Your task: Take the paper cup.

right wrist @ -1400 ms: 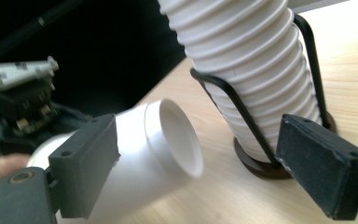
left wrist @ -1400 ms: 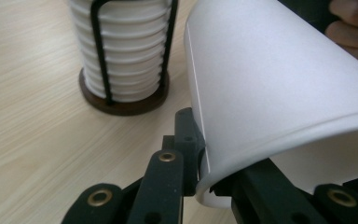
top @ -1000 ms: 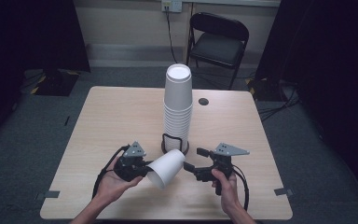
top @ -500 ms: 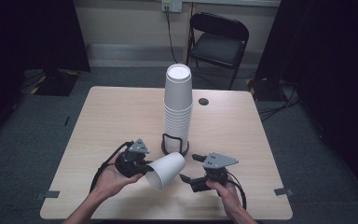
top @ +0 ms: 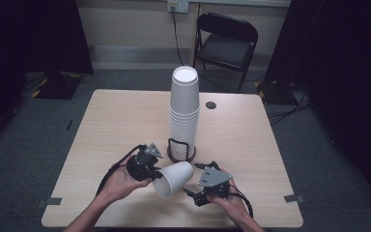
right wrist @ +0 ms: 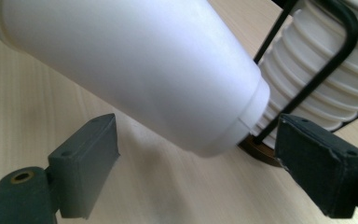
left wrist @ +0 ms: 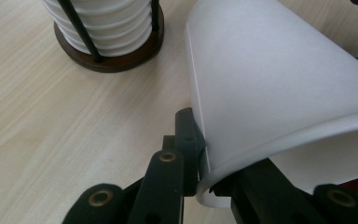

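My left gripper (top: 149, 170) pinches the loose cup (top: 175, 179) by its rim, tilted near the stack (top: 184, 113); my right gripper (top: 199, 193) waits wide (best closing gently around the base).

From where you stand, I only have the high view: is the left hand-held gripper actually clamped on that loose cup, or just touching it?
Observer: Clamped. In the left gripper view the left hand-held gripper pinches the cup's rim wall, one jaw inside the mouth and one outside.
Operator: And the right one, has it got the base?
Observer: No. In the right gripper view the right hand-held gripper is wide open, its jaws on either side of the cup's base end and clear of it.
Operator: What's right behind the base?
Observer: The stack of cups in its wire holder, close behind the base. I cannot tell whether they touch.
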A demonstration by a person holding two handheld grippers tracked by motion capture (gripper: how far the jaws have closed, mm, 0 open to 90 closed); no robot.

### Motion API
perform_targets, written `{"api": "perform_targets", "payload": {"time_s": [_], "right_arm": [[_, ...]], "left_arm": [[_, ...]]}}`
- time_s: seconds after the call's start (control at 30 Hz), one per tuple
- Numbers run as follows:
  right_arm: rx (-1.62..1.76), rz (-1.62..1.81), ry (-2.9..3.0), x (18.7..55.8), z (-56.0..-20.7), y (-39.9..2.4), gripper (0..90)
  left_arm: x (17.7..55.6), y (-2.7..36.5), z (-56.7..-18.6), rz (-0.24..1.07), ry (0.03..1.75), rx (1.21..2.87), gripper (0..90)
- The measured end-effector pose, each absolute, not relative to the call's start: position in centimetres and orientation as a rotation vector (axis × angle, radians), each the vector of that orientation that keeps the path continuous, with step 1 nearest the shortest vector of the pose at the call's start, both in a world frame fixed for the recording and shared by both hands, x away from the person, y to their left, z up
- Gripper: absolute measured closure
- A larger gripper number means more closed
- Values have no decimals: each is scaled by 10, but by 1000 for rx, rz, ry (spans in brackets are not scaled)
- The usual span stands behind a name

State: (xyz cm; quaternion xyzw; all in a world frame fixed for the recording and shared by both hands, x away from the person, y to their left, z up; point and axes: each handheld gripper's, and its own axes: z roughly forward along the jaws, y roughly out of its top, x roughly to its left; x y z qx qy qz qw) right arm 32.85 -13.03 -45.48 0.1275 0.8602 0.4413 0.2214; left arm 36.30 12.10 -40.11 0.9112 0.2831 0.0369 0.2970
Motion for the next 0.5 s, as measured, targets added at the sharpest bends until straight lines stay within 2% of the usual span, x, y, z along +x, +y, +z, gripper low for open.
{"api": "perform_targets", "payload": {"time_s": [0.5], "right_arm": [[213, 1146, 2391, 320, -453, -114, 99]], "left_arm": [[369, 104, -394, 59, 764, 2544, 852]]}}
